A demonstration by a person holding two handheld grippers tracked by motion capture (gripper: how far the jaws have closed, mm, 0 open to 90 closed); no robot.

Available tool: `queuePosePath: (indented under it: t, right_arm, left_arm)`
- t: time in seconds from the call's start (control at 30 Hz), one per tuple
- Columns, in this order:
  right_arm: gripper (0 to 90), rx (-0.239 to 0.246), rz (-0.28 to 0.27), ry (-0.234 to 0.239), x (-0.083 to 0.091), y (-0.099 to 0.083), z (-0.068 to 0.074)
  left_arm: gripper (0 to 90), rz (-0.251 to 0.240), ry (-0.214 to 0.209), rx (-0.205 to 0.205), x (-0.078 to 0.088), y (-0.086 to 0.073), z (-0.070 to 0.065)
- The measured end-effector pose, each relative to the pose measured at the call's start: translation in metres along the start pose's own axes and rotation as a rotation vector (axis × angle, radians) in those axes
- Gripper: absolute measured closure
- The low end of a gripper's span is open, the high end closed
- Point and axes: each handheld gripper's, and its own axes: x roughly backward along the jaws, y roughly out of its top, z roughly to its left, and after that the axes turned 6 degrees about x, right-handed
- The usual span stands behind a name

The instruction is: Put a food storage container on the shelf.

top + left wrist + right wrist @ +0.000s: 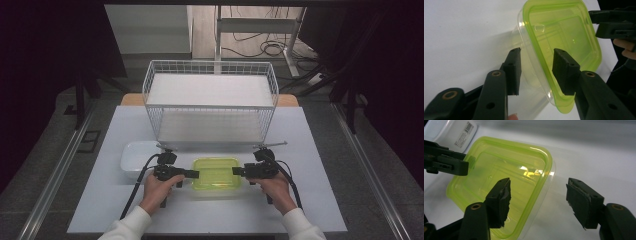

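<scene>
- Container [216, 173]: clear plastic box closed by a translucent yellow-green lid, resting on the white table [320, 165] near its front edge, midway between the two grippers. In the left gripper view the container [564, 45] shows its clear wall below the lid rim; in the right gripper view the container [499, 177] is seen from its other end.
- Left gripper [192, 174]: held in the person's left hand [159, 192], pointing level at the container's left end. In the left gripper view the left gripper [536, 72] has its jaws apart, straddling the lid's edge, one pad beside the clear wall and one over the green lid; neither pad visibly presses on it.
- Right gripper [239, 171]: held in the right hand [276, 187], pointing level at the container's right end. In the right gripper view the right gripper [539, 200] stands with jaws wide apart, one pad over the lid, the other over bare table beyond the rim; nothing is clamped.
- White tray [137, 156]: shallow white dish on the table, left of the container and just behind the left gripper; the white tray [451, 131] bears a barcode label.
- Wire basket [210, 102]: white mesh basket standing behind the container, toward the far side of the table.
</scene>
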Motion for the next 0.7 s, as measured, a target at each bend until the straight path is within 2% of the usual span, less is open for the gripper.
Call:
queuePosePath:
  t: [0.13,0.23,0.43,0.57,0.7]
  right_arm:
    - [42.3,-0.018,0.016,0.042,-0.005,-0.001,0.000]
    - [46.3,-0.041,0.026,0.066,-0.008,-0.002,-0.001]
    - [56.2,-0.120,0.037,0.148,-0.010,-0.004,-0.008]
    - [60.3,-0.161,0.031,0.172,-0.009,-0.005,-0.011]
    - [62.8,-0.167,0.031,0.183,-0.007,-0.006,-0.013]
  left_arm:
    - [63.8,0.001,-0.025,0.005,0.000,0.000,0.000]
    - [65.7,0.008,-0.028,0.002,-0.001,0.000,-0.001]
    - [68.0,0.009,-0.024,0.001,-0.001,-0.001,-0.001]
    - [68.8,0.004,-0.022,0.002,-0.001,-0.001,-0.002]
    - [69.7,0.003,-0.022,0.001,-0.001,-0.001,-0.002]
